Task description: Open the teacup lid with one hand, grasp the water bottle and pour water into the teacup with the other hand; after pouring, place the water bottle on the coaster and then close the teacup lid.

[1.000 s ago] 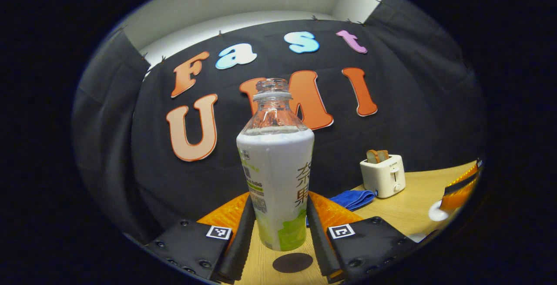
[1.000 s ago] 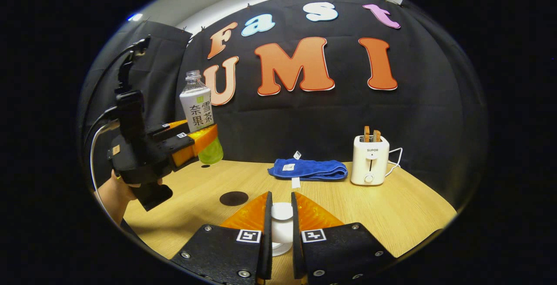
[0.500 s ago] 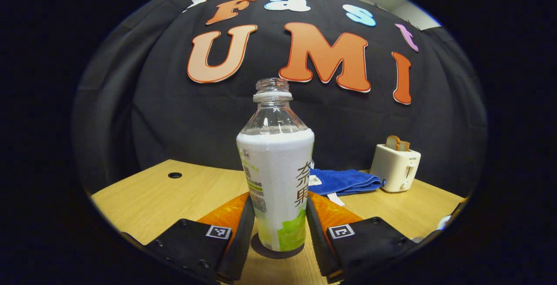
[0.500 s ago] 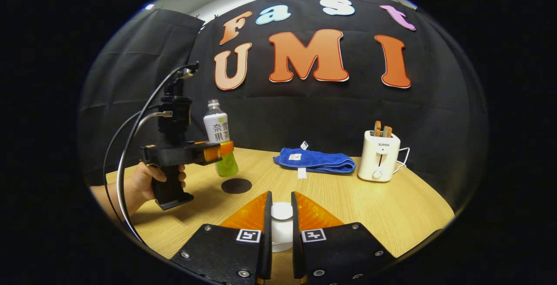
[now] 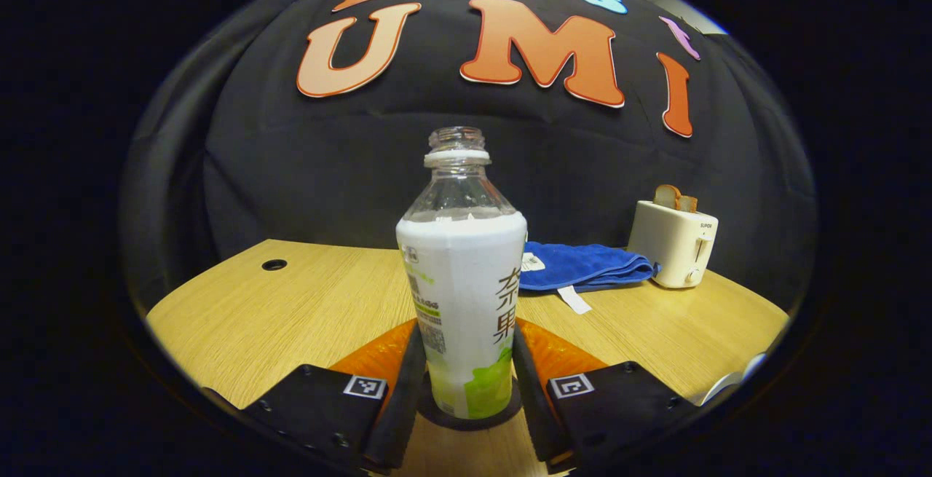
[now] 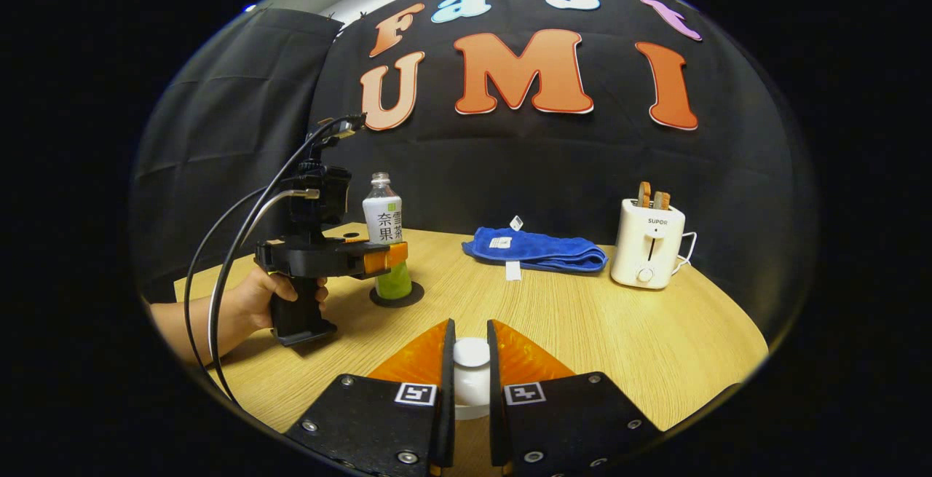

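The left gripper [image 5: 466,382] is pinched on the lower body of the water bottle [image 5: 462,295], a finger pressed on each side of the label. The bottle is seen upright, uncapped, with its base on the dark round coaster [image 5: 470,415] at the near left of the table [image 5: 291,302]. In the right gripper view the same gripper [image 6: 389,257] is held by a hand [image 6: 266,298] and is clamped on the bottle [image 6: 384,226] just above the coaster [image 6: 397,295].

The right gripper [image 6: 471,382] is closed on the white lid [image 6: 471,360] by its knob, close above the table; the teacup itself cannot be made out clearly.

The bottle is judged light, thin-walled and easily dented, with a smooth, slippery label sleeve; a low grip on the body is best, with modest squeeze. The lid is judged hard and breakable, best taken by the knob.

Half a second ago the bottle was hanging just over the coaster; now it is set down on it. The lid's grip is unchanged.

A blue cloth [image 5: 582,266] and a toaster [image 5: 673,244] are seen at the far right.
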